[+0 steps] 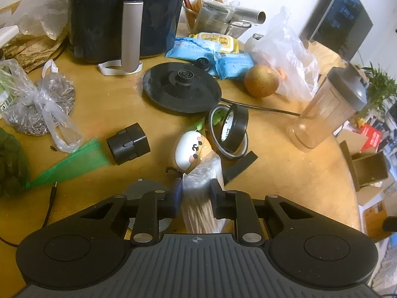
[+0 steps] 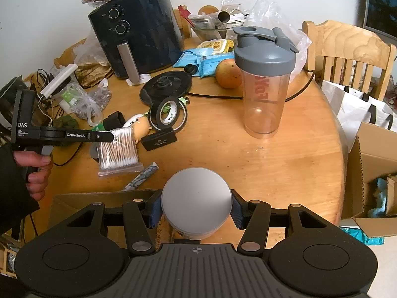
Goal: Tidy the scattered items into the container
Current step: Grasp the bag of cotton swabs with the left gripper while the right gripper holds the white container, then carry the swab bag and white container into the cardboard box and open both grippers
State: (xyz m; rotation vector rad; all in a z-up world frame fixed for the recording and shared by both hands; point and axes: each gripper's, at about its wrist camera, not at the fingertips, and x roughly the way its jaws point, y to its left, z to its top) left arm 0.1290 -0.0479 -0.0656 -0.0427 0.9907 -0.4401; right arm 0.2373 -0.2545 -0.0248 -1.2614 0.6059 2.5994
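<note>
**Swab bag pinched at the left, grey puck at the right**

Round wooden table [image 2: 285, 154], cluttered; white wall behind, wooden chair [image 2: 347, 49] at its far side. Cardboard box [image 2: 367, 173] stands open off the table's right edge. My left gripper [image 1: 196, 193] is narrowed onto the bag of cotton swabs [image 2: 119, 149], pads pressing its upper end. My right gripper [image 2: 196, 211] clamps a round grey puck [image 2: 196, 198], half wide.
</note>
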